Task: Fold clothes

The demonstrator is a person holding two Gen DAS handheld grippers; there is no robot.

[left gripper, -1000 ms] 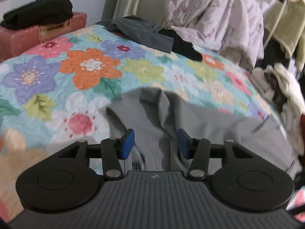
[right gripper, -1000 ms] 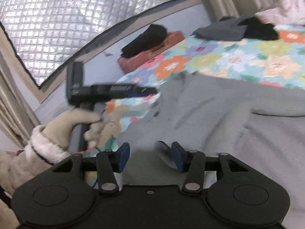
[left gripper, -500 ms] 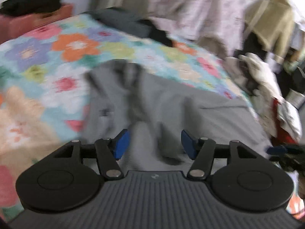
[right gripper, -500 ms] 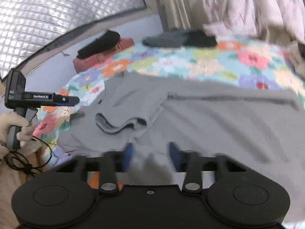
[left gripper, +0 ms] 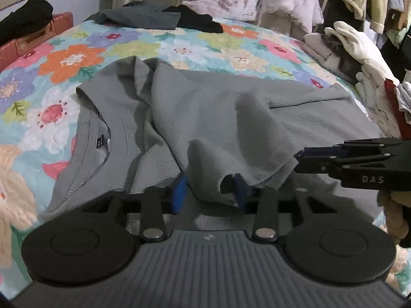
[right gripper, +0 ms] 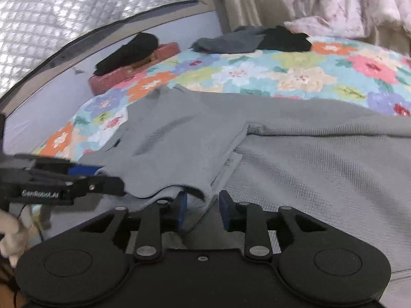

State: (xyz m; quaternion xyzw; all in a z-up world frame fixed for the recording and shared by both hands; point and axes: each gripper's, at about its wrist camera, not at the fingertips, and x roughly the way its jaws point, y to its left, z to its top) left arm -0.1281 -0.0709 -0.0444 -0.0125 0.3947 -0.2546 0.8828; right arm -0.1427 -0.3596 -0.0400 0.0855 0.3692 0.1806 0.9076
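I am looking down on a grey waffle-knit T-shirt [left gripper: 210,107] spread across the near half of the bed, on a floral quilt [left gripper: 200,43] in teal with orange, pink and purple flowers. Its round neckline with a small dark label lies toward the bed's left edge, and one sleeve is turned over onto the body, its cuff draped toward me. My left hand-held gripper [left gripper: 209,192] sits at that folded cuff with its blue pads spread apart and cloth hanging between them; the jaws are released, not pinching. My right hand-held gripper [right gripper: 201,211] rests at the hem of the same folded sleeve, its pads also parted with a fold of grey fabric drooping in front of the left pad; it is likewise unclenched. From the left wrist view the right one reaches in from the bed's right edge, its tip just beside the sleeve's corner. At the far edge of the bed lie a dark grey garment [left gripper: 140,18] and a black garment [left gripper: 199,21], touching. A pile of pale clothes [left gripper: 357,51] sits off the right edge.
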